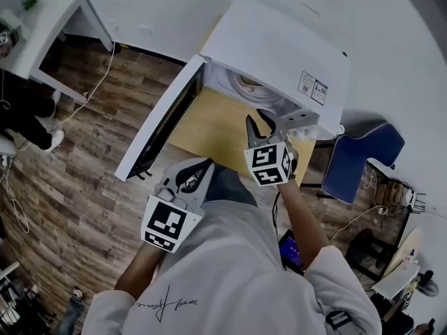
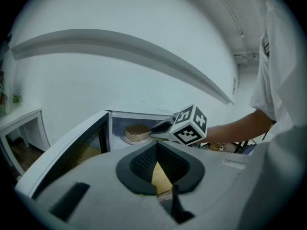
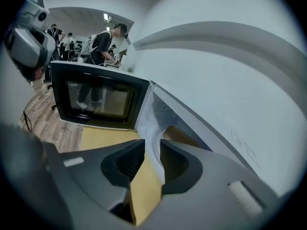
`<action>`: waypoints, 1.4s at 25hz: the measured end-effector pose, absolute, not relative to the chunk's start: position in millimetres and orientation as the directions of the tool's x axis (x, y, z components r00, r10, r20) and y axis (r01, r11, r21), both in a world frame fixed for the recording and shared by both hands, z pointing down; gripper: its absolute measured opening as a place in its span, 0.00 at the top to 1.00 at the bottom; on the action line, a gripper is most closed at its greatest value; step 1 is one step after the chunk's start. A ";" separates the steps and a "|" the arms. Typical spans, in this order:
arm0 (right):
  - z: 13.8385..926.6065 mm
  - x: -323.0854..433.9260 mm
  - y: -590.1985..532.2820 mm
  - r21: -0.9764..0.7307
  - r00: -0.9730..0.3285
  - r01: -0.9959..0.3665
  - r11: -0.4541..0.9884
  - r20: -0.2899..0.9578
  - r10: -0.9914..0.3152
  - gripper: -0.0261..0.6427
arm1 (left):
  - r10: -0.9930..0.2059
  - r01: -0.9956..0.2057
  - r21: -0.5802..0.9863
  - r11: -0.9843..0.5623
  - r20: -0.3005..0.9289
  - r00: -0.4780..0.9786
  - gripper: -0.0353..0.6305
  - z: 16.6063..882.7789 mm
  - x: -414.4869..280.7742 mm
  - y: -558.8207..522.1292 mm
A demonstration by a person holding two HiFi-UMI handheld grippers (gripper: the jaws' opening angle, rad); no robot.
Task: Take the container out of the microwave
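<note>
microwave (image 1: 279,47), white, on a yellow tabletop (image 1: 209,128); door (image 1: 164,121) swung fully open, dark window pane facing outward.

container (image 2: 136,132), tan, shallow, lidded by the look of it; inside the microwave's cavity, resting on the round turntable, towards the back. nothing touches it.

right gripper (image 1: 260,123), grey with black pads and a marker cube on its body; at the microwave's open mouth, pointing into the cavity and angled downward. jaws stand apart, nothing between the pads; through the gap one sees only the cavity wall, the edge of the container further in, and the tabletop. it is apart from the container, short of it.

left gripper (image 1: 202,166), same make; well back from the microwave, over the front edge of the tabletop, in line with the open door. its pads meet at the tips, closed on nothing.

person, white shirt, standing directly before the microwave, one gripper in each hand.

blue chair (image 1: 363,155), on the side of the microwave away from the door.

white desk (image 1: 49,26), well off on the microwave's door side, over wood-plank floor (image 1: 77,173).

other people (image 3: 103,42), standing far beyond the microwave's door, at a distant bench.
</note>
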State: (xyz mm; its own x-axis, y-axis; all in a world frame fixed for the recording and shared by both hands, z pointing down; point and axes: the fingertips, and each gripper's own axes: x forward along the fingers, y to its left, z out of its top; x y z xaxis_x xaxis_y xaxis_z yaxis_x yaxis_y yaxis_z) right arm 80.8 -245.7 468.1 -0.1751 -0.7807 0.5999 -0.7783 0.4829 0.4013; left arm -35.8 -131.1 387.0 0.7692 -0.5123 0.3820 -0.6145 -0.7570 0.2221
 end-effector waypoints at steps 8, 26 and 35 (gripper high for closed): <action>492.1 86.0 -297.8 0.568 -0.086 -0.672 0.475 0.578 -0.812 0.79 | -0.505 -0.624 0.234 -0.745 0.414 0.757 0.96 396.0 -30.3 -131.9; 558.8 86.1 -354.1 0.739 0.077 -0.450 0.502 0.592 -0.802 0.79 | -0.515 -0.669 0.259 -0.697 0.469 0.718 0.96 413.8 -45.0 -141.1; 570.9 90.5 -367.3 0.811 0.142 -0.341 0.475 0.544 -0.827 0.78 | -0.541 -0.697 0.301 -0.651 0.460 0.704 0.96 414.3 -62.9 -140.8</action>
